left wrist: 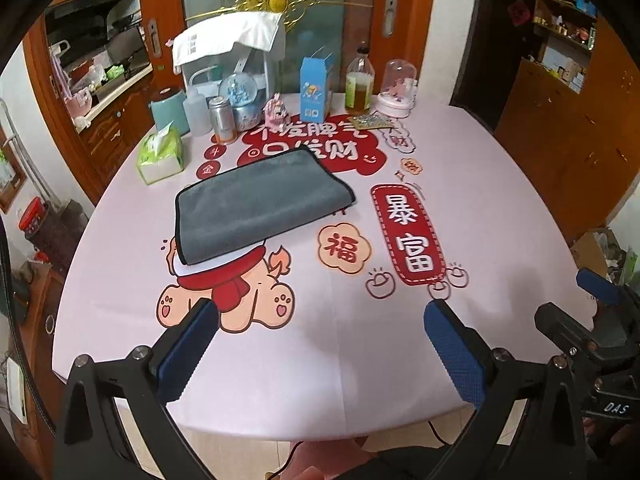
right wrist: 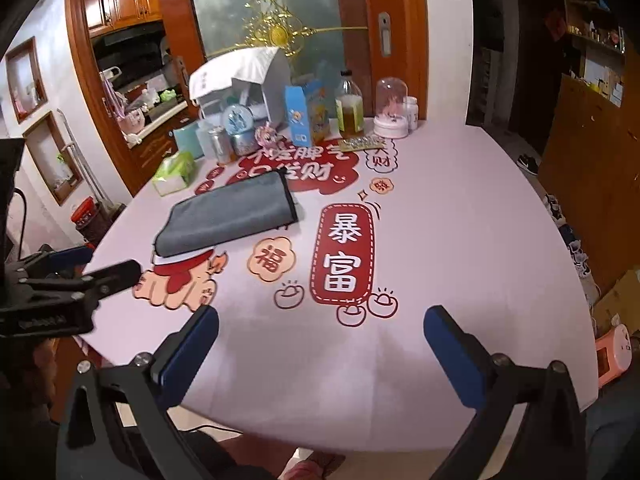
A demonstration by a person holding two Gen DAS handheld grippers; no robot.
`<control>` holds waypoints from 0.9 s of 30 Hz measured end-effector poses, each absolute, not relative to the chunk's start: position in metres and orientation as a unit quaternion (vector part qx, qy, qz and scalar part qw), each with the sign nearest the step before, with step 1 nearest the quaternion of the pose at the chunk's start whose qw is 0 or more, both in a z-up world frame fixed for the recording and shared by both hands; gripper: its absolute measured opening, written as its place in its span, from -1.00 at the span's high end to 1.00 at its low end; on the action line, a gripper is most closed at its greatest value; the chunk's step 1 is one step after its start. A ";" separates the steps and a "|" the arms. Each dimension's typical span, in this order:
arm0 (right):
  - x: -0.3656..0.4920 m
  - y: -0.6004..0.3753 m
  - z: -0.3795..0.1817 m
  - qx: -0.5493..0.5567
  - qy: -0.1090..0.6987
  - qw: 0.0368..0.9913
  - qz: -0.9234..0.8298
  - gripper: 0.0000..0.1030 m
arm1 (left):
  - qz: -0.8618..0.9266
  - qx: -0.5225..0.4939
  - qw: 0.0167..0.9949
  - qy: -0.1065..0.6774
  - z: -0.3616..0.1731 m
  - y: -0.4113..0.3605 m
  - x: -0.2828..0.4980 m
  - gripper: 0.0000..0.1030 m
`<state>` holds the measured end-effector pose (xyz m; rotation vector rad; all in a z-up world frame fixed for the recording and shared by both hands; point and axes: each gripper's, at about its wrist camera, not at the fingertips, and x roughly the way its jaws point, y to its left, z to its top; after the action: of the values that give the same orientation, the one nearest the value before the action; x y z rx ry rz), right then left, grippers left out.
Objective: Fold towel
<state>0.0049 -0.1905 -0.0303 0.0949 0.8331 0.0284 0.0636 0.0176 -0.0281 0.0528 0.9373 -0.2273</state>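
The towel (left wrist: pixel 262 204) lay folded flat on the table (left wrist: pixel 360 360), partly covering the printed cartoon pig (its head hidden), well short of the tissue pack (left wrist: pixel 160 156) and bottles (left wrist: pixel 360 84) behind. I held my left gripper (left wrist: pixel 320 312) and right gripper (right wrist: pixel 320 316) near the table's front edge, fingers spread wide, gripping nothing.

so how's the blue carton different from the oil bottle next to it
The blue carton is an opaque, boxy pack printed with a cartoon; the oil bottle is round and see-through, showing yellowish liquid partway up. The carton's top flap looks open, while the bottle is closed with a dark cap. The bottle stands slightly taller. Both stand upright at the far edge of the table, behind the grey towel.
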 end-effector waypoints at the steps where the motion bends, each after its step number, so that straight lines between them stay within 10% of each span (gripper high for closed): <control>1: 0.003 -0.189 -0.026 0.048 0.403 0.914 0.017 -0.99 | -0.111 0.024 0.887 0.448 -0.025 0.017 0.061 -0.98; 27: -0.041 -0.174 0.004 0.070 0.384 0.921 0.008 -0.99 | -0.061 0.035 0.909 0.410 -0.008 0.001 0.014 -0.98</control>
<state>-0.0406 -0.1745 0.0038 0.1443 0.7880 0.0158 0.0141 0.0010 -0.0077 0.0725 0.8466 -0.1251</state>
